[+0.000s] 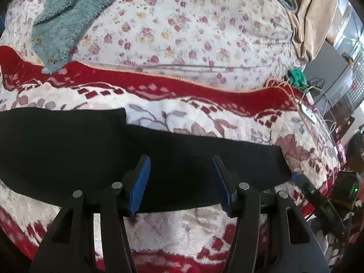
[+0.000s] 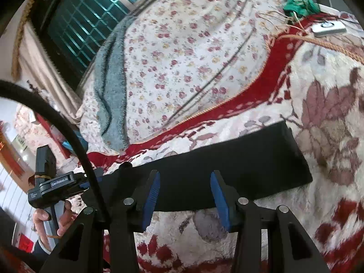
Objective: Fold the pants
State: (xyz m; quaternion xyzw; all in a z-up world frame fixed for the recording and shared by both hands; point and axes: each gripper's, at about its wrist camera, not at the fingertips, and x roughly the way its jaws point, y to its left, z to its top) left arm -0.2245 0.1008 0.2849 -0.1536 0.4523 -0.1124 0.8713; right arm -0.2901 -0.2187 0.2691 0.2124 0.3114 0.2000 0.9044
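Observation:
The black pants (image 1: 91, 145) lie flat in a long band across the red and white fleece blanket (image 1: 193, 111); they also show in the right wrist view (image 2: 238, 166). My left gripper (image 1: 180, 161) is open and empty, hovering over the near edge of the pants, blue pads (image 1: 140, 186) apart. My right gripper (image 2: 184, 177) is open and empty over the near edge of the pants, towards their right end. The right gripper's body shows at the right of the left wrist view (image 1: 318, 193); the left gripper's body (image 2: 54, 184) shows at the left of the right wrist view.
A teal fleece garment (image 1: 61, 20) lies on the floral sheet (image 1: 182, 27) beyond the blanket. A white device (image 2: 327, 28) and green cloth (image 2: 298, 3) sit near the far bed corner. A black cable (image 2: 75, 141) arcs at left.

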